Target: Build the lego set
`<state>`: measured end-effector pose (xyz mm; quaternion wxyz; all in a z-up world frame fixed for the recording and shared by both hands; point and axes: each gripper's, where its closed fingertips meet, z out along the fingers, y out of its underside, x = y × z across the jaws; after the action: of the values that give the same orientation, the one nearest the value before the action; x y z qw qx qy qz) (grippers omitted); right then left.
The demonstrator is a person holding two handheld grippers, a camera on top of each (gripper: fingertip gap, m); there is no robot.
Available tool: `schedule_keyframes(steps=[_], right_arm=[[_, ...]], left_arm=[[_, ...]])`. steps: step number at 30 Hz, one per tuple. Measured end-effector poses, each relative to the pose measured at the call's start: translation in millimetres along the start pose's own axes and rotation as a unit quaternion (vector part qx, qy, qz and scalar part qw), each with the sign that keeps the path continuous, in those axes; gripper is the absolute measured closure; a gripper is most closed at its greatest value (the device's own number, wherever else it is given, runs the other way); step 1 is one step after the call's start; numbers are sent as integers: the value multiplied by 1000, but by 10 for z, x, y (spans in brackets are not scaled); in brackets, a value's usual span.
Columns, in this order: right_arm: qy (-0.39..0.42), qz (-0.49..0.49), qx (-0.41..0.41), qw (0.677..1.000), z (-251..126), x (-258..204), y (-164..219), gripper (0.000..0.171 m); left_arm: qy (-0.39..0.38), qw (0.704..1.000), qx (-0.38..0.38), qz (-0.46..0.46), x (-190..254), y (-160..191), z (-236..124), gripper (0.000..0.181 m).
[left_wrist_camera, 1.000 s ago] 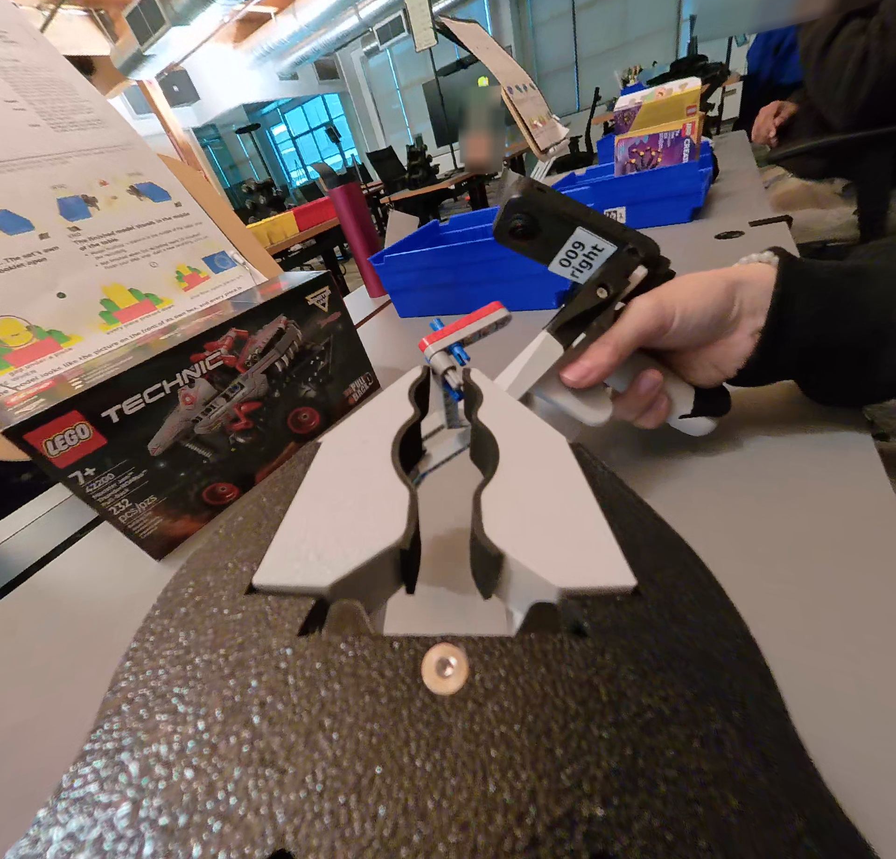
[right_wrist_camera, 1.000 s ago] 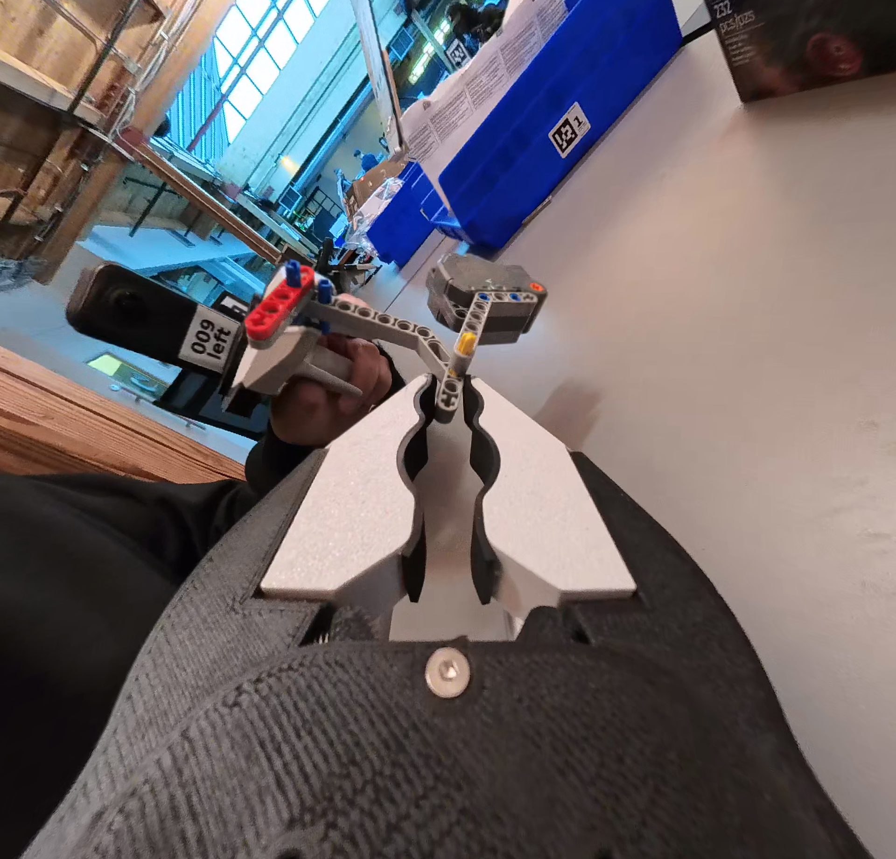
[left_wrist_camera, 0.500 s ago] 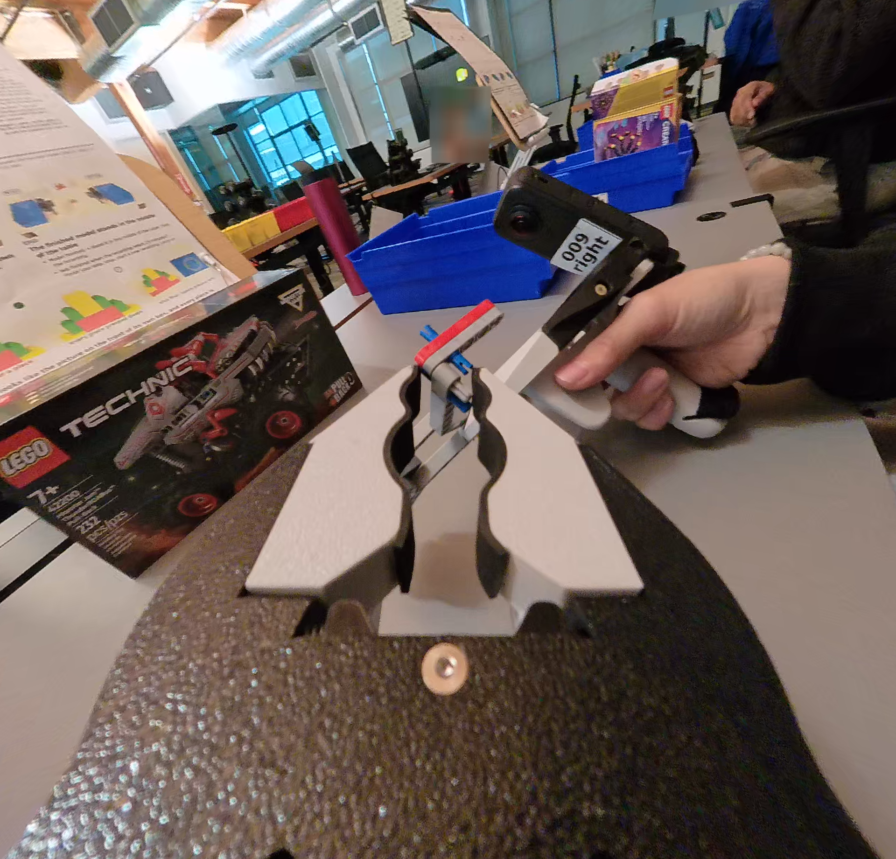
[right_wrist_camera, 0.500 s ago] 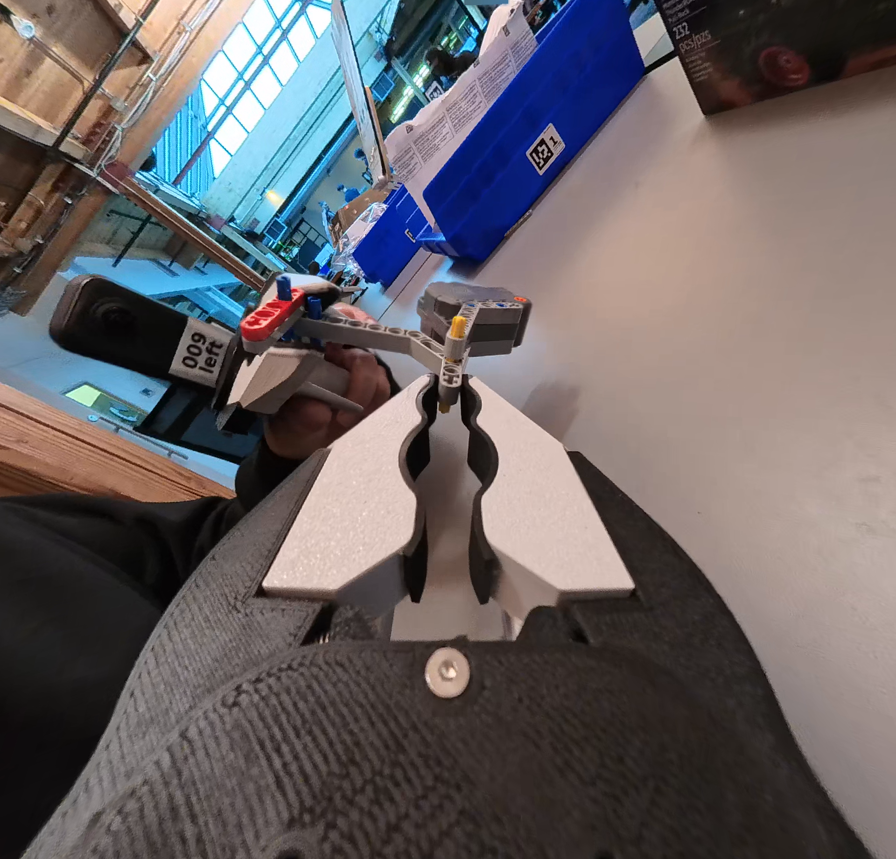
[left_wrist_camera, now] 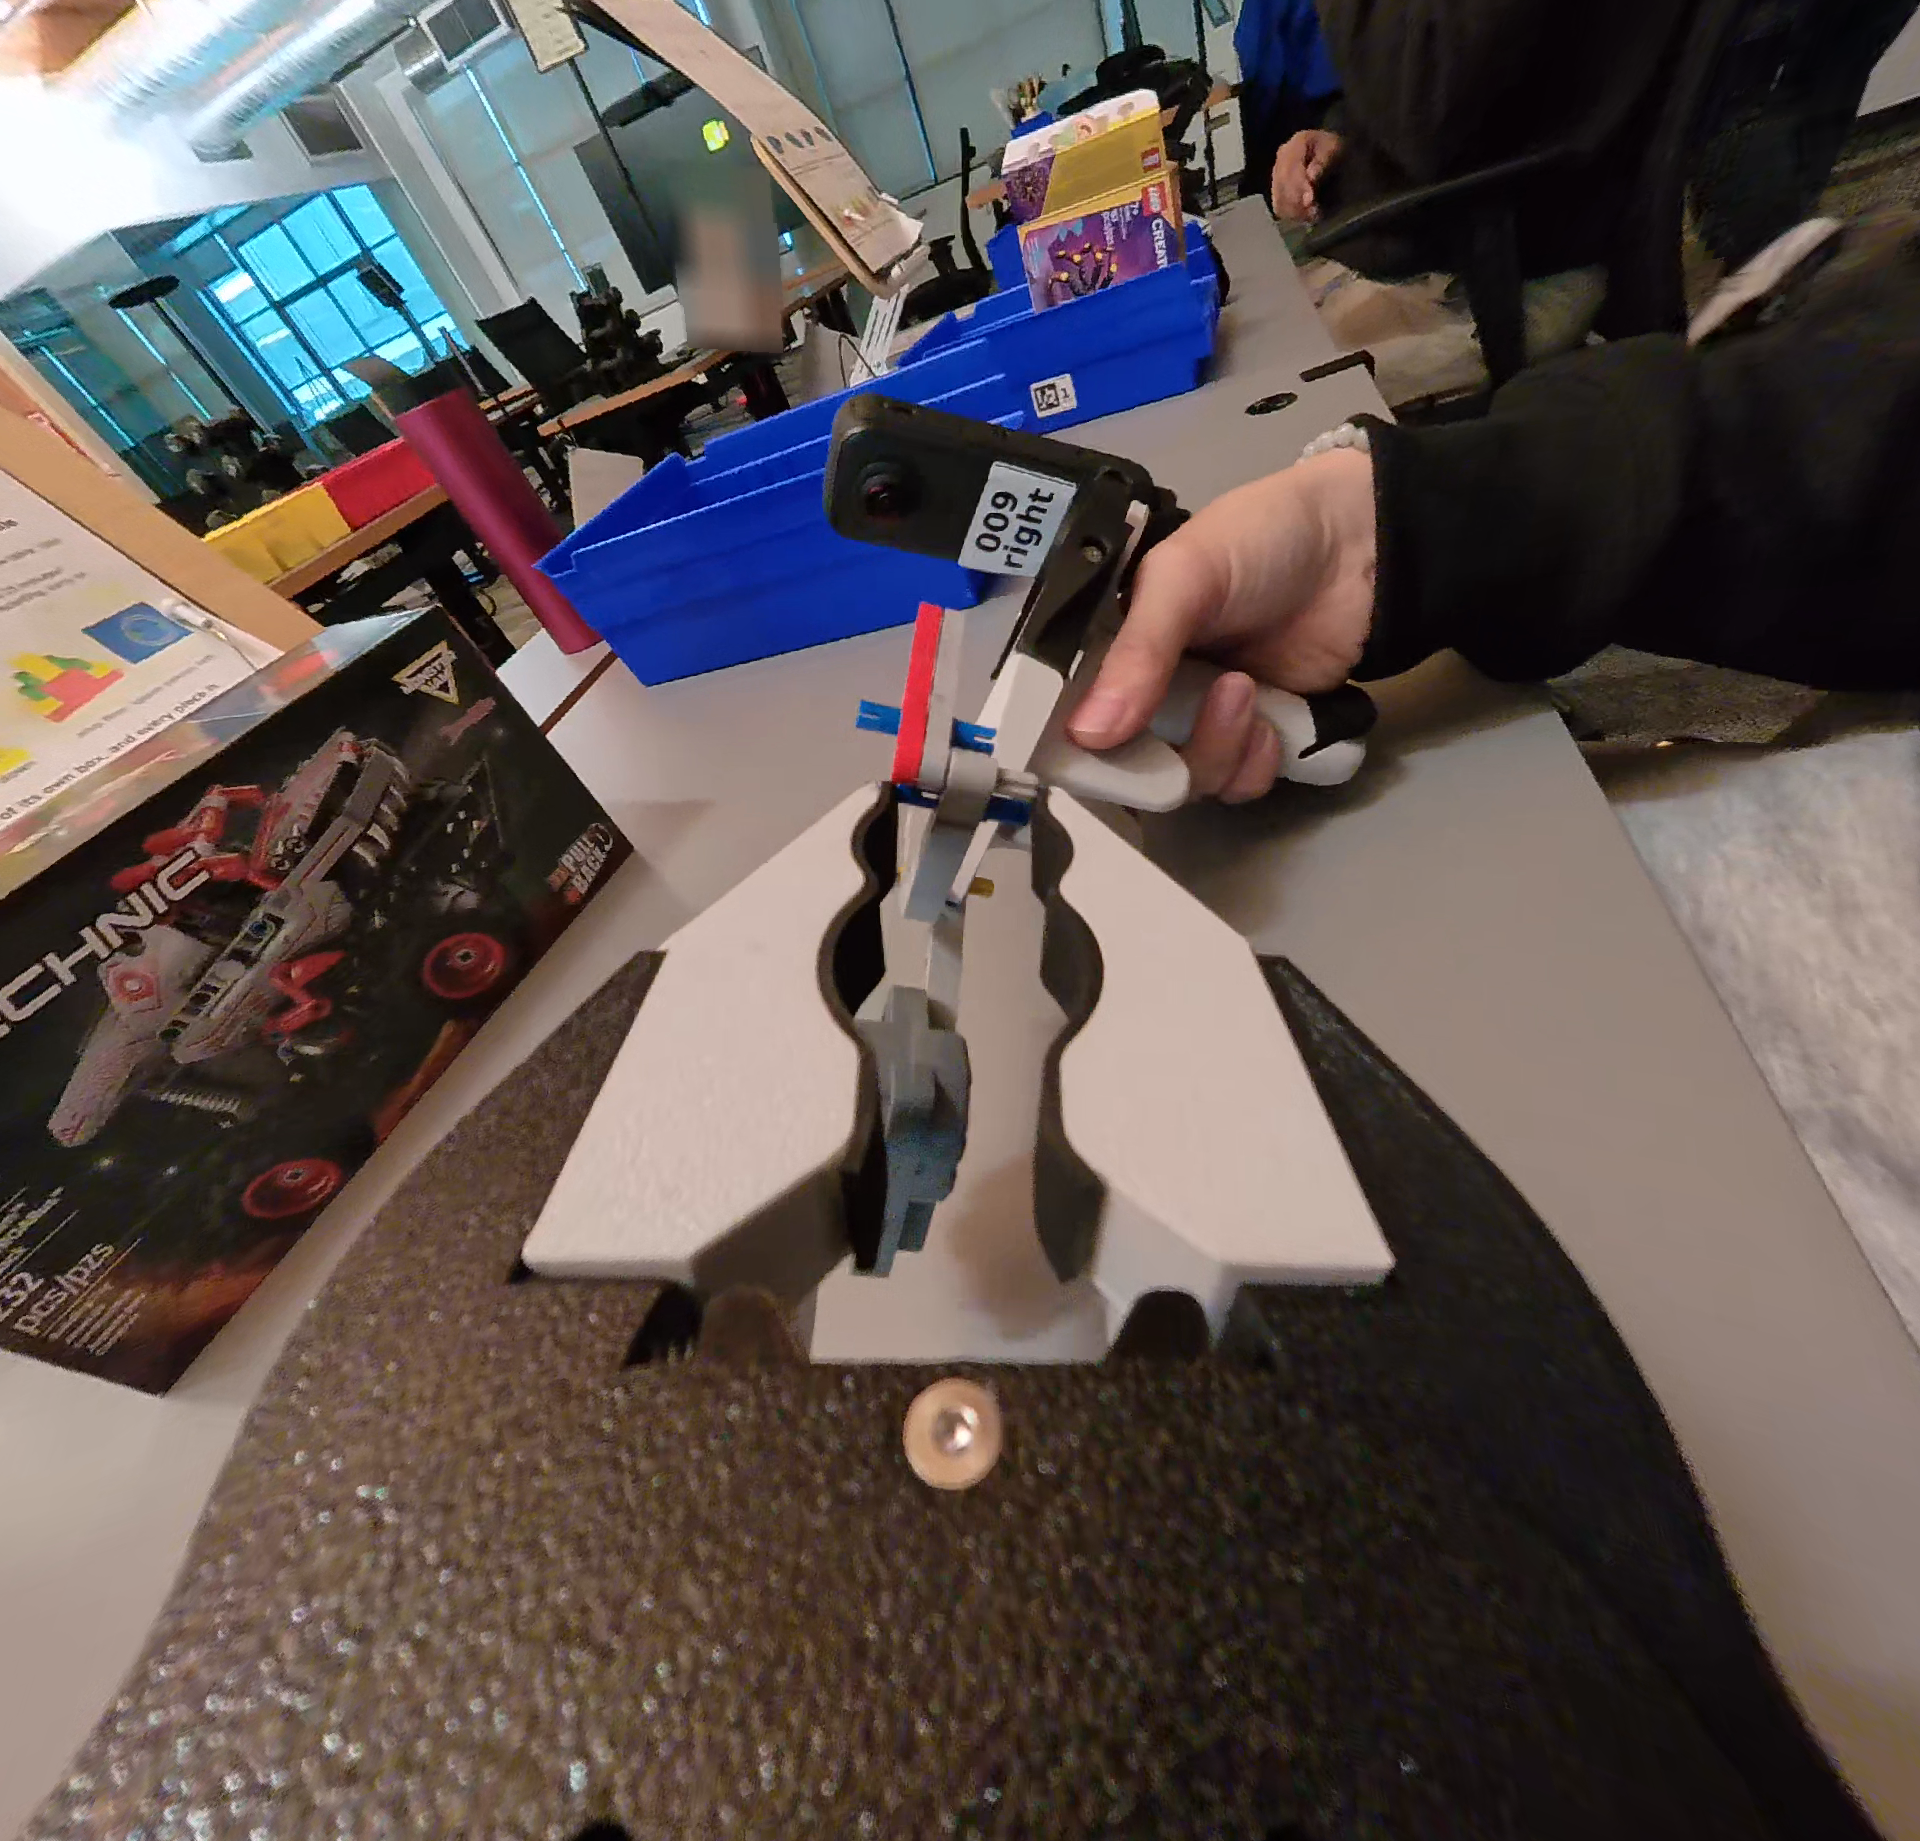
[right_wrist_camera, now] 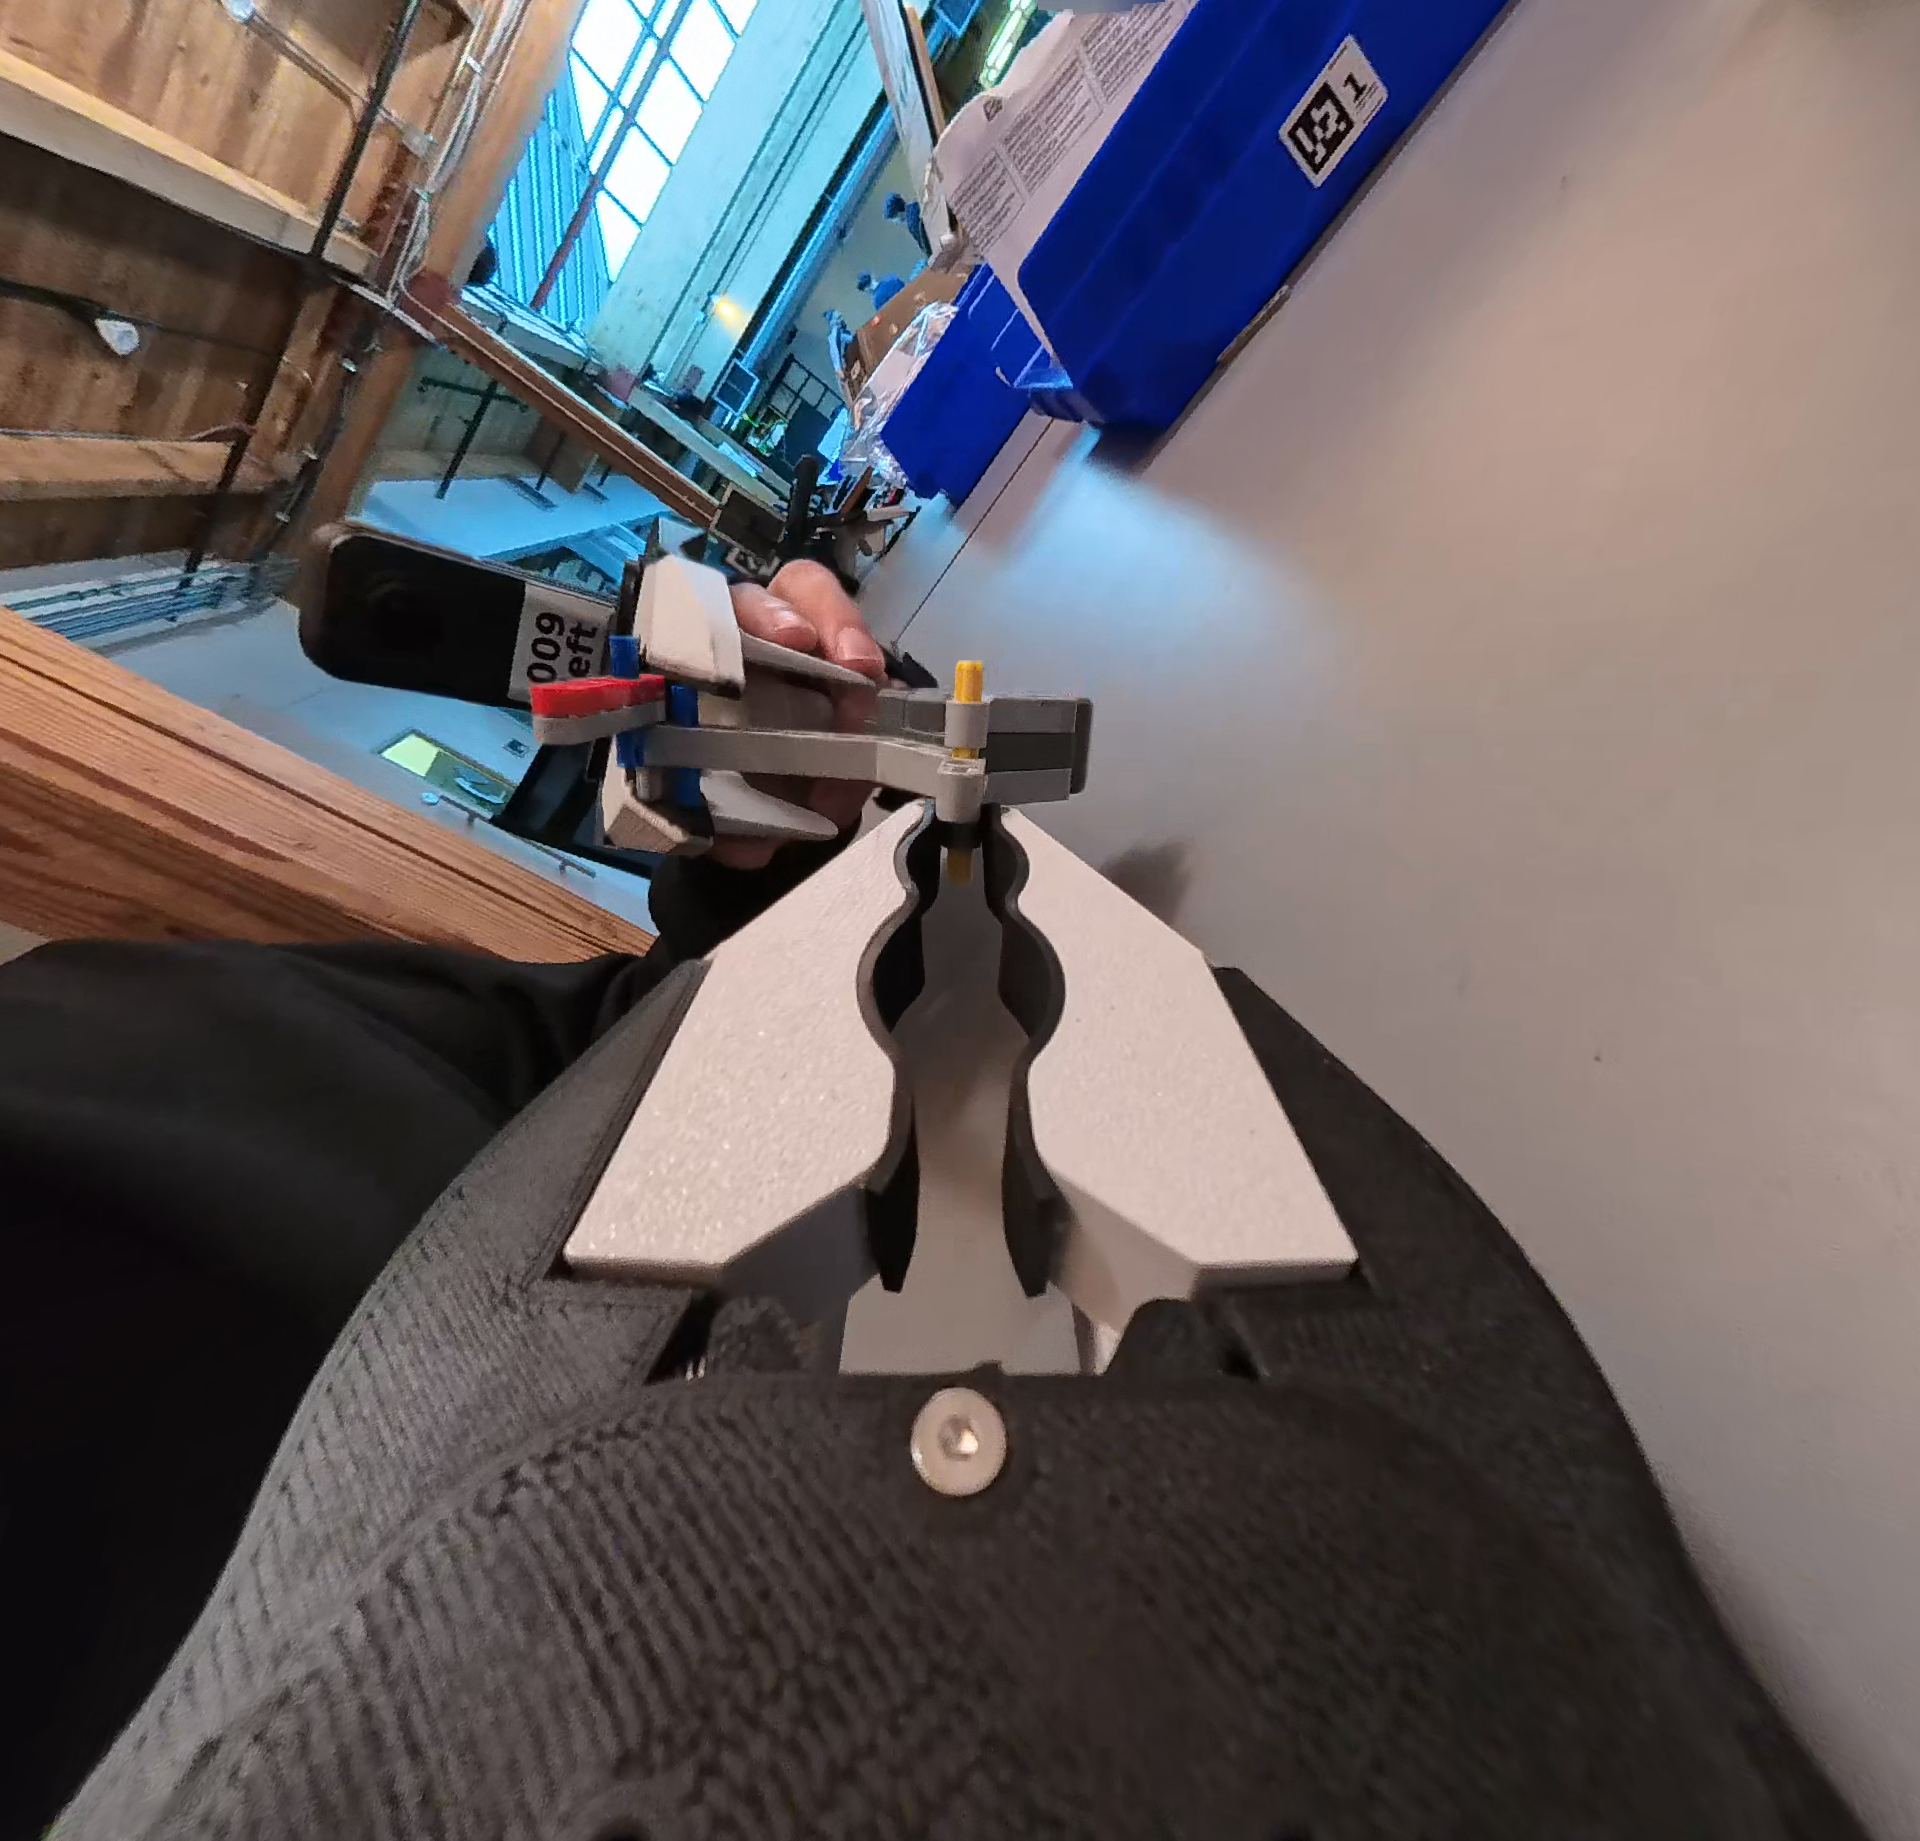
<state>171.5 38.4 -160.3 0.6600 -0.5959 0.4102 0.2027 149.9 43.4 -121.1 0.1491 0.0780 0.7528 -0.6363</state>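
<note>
Grey beams make up most of the lego assembly [left_wrist_camera: 940,815], which in the left wrist view runs lengthwise between the fingers of the left gripper [left_wrist_camera: 958,804], its red beam [left_wrist_camera: 918,685] standing up past the tips. The jaws are clenched on its near end, above the grey table [left_wrist_camera: 1434,918]. A set box [left_wrist_camera: 260,960] lies to the left, blue bins [left_wrist_camera: 769,565] behind.

From the right wrist view, the assembly [right_wrist_camera: 821,742] lies crosswise, red end left, dark grey block right. The right gripper [right_wrist_camera: 958,835] grasps the yellow axle [right_wrist_camera: 966,685] that passes through it.
</note>
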Motion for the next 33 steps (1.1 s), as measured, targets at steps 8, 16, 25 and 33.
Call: schedule_keyframes(steps=[8, 16, 25, 33], right_arm=[[154, -187, 50, 969, -293, -51, -281, 131], [26, -138, 112, 984, -28, -512, -248, 157], [-9, -91, 146, 985, -62, -490, -263, 162], [-47, -72, 174, 981, -53, -485, -270, 168]], left_arm=[[-97, 994, -18, -39, -270, 65, 39, 159], [-111, 994, -18, -6, -215, 51, 126, 159], [-107, 994, -4, 12, -178, 22, 141, 159], [-96, 995, 11, 18, -149, 20, 137, 159]])
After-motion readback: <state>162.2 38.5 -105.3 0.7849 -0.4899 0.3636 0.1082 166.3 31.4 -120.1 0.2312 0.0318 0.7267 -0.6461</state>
